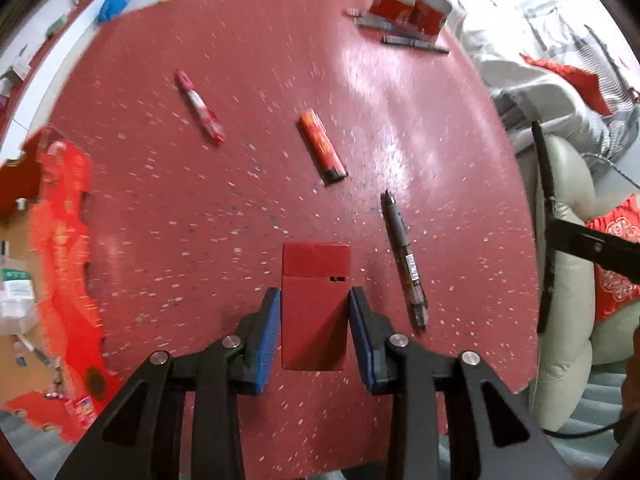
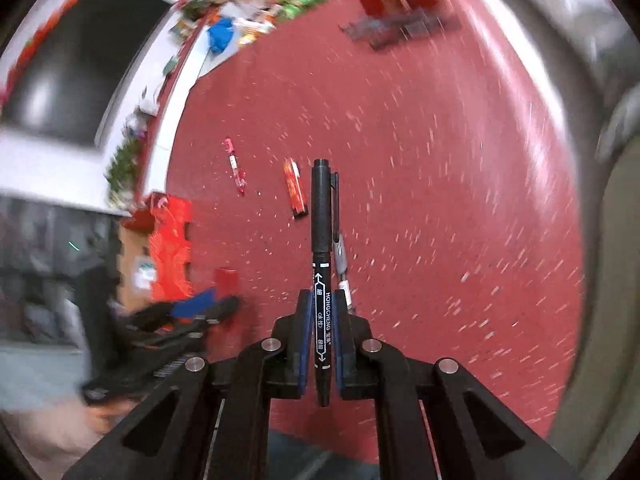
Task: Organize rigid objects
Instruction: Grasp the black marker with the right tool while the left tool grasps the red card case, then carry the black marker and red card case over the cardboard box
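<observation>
Red speckled bench holds pens stacked by boxes at its far right corner; three items lie loose mid-bench. Left gripper clamps a red box, right gripper a black marker, both judged undelivered.

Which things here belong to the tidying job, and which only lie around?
Job:
- red box, between left claw pads
- black marker, in right claw
- pen
- lighter
- pink pen

Lying about:
- blue bag
- cushion
</observation>
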